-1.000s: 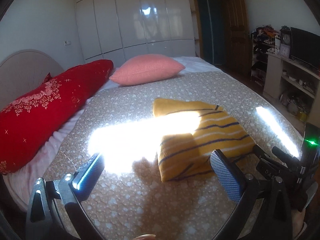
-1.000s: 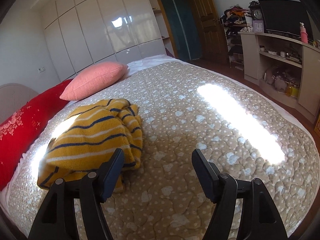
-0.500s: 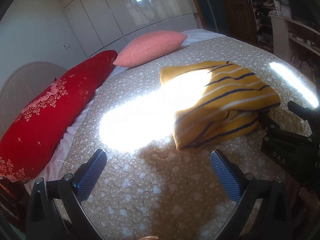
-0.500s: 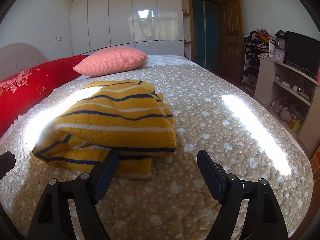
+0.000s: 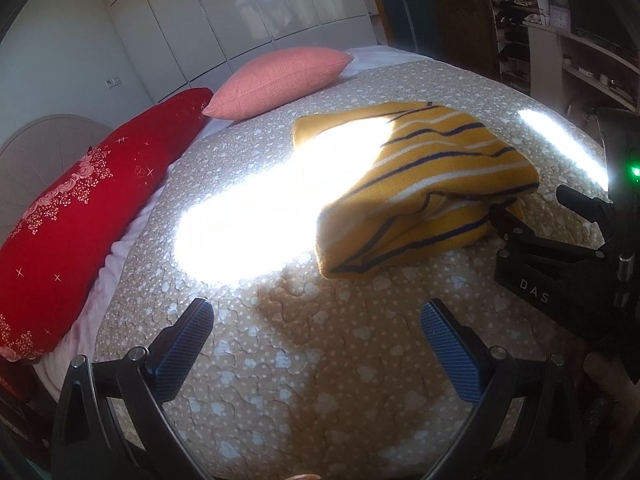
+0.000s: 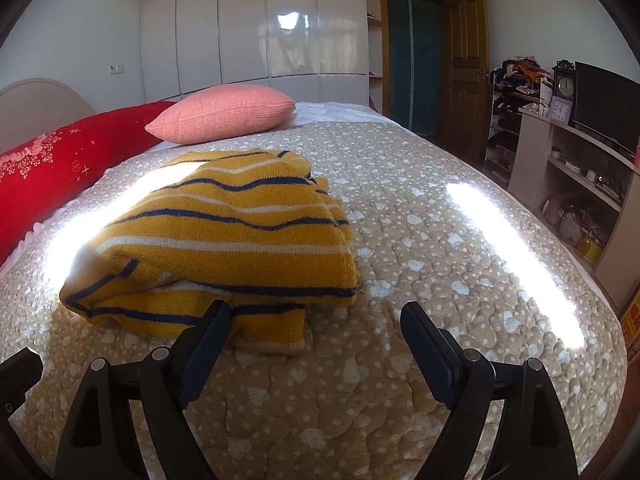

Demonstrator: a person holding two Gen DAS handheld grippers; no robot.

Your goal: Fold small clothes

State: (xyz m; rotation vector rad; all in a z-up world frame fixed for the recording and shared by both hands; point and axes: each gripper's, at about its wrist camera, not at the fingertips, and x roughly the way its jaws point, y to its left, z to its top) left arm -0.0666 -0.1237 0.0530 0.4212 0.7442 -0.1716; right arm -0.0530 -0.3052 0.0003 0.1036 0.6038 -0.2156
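We see the yellow striped sweater already folded on the bed near the pink pillow, and our left gripper and right gripper, its jaws just widened, are open and empty.

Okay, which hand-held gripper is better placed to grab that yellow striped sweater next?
Probably the right hand-held gripper: it's open at the sweater's near edge. The left hand-held gripper, also open, faces bare quilt.
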